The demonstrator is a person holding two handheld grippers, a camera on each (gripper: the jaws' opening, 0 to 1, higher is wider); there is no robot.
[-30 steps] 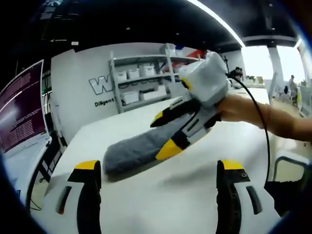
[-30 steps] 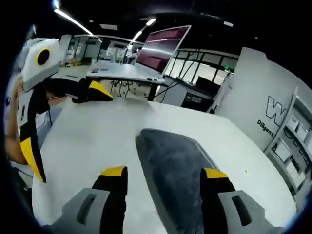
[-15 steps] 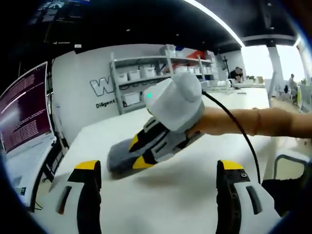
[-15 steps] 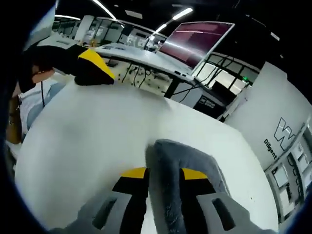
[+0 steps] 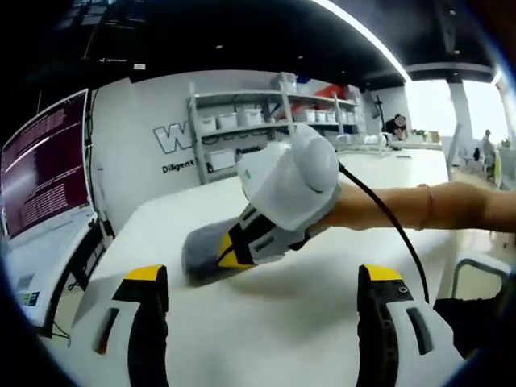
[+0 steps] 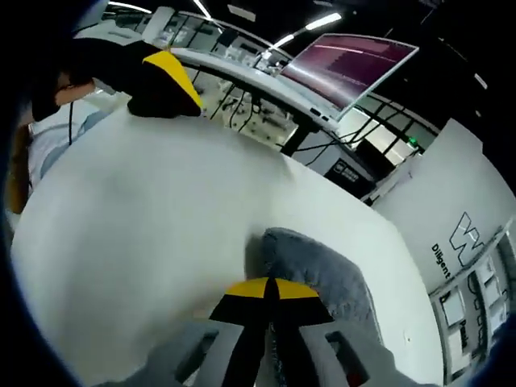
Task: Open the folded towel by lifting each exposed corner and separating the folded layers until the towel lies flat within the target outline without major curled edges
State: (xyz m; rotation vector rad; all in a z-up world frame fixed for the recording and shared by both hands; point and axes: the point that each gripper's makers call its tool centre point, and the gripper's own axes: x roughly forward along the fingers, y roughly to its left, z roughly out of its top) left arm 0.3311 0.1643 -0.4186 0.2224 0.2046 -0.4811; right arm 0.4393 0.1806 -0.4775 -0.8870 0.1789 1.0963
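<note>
Currently, step in hand: first corner grab; towel not yet opened.
Towel (image 6: 322, 270): grey, folded into a long bundle, lying on the white table (image 6: 145, 218); no target outline is discernible.
Right gripper (image 6: 270, 292): jaws brought together at the towel's near end, yellow tips meeting with the grey pile at them; judged pinched on a corner or edge layer. In the left gripper view it (image 5: 234, 246) sits down on the towel (image 5: 201, 250).
Left gripper (image 5: 262, 290): jaws spread wide, holding nothing, hovering above bare table, apart from the towel.
Next move: judged to call for lifting the pinched layer and peeling it off the layers below, with the left gripper free to pin them.
Count: one towel, two grippers, one table, one monitor (image 6: 347, 64).
</note>
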